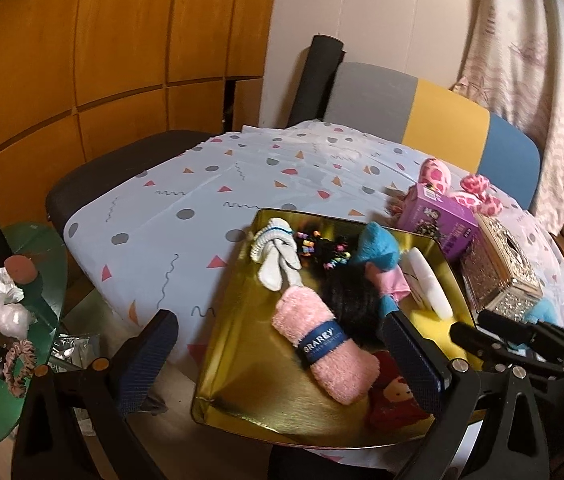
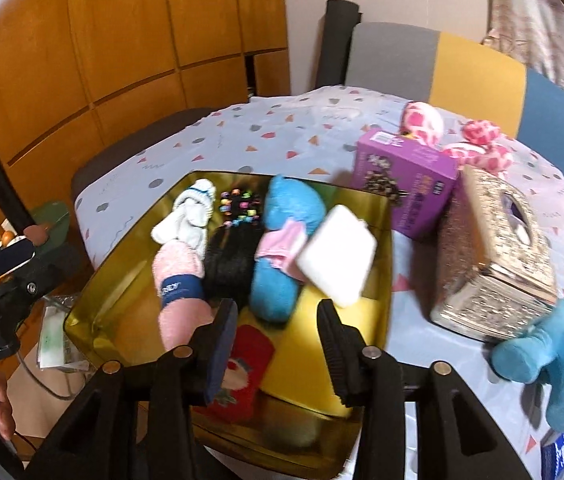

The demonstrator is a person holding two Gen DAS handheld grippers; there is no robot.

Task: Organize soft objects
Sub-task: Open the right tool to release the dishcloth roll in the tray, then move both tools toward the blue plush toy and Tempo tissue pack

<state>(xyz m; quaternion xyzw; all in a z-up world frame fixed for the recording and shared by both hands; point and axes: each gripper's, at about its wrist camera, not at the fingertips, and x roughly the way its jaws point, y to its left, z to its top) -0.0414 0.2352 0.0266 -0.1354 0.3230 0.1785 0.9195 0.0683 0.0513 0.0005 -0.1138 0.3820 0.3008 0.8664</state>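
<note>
Right gripper (image 2: 278,344) parted, empty, above tray's (image 2: 94,300) near edge; left gripper (image 1: 278,356) wide, empty. Blue plush (image 2: 541,360) beside tray: soft, light; pinch mid-body.

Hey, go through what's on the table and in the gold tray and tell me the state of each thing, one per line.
Gold tray: open, holding soft items.
Pink towel: rolled, banded, in the tray.
White sock: bundled, in the tray.
Blue plush: lying in the tray.
Purple box: closed, outside the tray.
Tissue box: outside the tray.
Blue toy: on the table, outside the tray.
Left gripper: jaws open, empty.
Right gripper: jaws open, empty.
</note>
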